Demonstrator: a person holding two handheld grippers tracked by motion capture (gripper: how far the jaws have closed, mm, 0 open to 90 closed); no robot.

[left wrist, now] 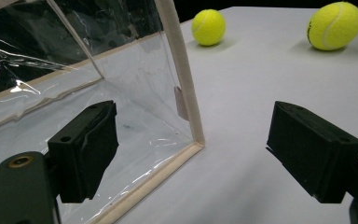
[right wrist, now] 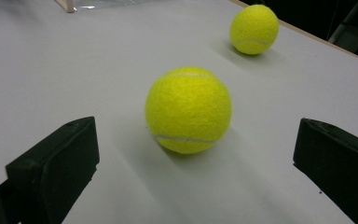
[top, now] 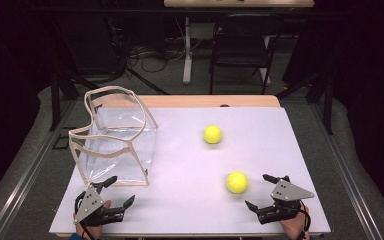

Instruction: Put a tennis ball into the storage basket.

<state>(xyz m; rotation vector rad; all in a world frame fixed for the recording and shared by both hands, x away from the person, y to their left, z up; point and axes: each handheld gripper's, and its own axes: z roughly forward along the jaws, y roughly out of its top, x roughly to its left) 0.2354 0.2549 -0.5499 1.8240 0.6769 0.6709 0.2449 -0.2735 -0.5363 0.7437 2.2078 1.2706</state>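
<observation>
Table: you are working over a white sheet (top: 190,200) that covers the tabletop; take the clear bag as your landmark.
Clear bag: the transparent bag (top: 117,142) with cream trim stands upright and open-topped on the far left part of the sheet.
Your left gripper: the left gripper (top: 114,190) sits just in front of the bag's near corner, jaws spread wide and holding nothing. In the left gripper view the bag's trimmed near corner (left wrist: 189,116) falls between the two jaws, closer to the left one; no contact can be made out.
Near ball: a yellow tennis ball (top: 237,182) lies on the sheet well to the right of the bag and nearer to you.
Far ball: a second tennis ball (top: 212,134) rests right of the bag, about level with its middle, apart from the first.
Your right gripper: the right gripper (top: 266,191) is far to the right of the bag, jaws spread, empty. The near ball (right wrist: 188,109) lies just ahead of the gap between them, untouched, with the far ball (right wrist: 254,29) beyond.
</observation>
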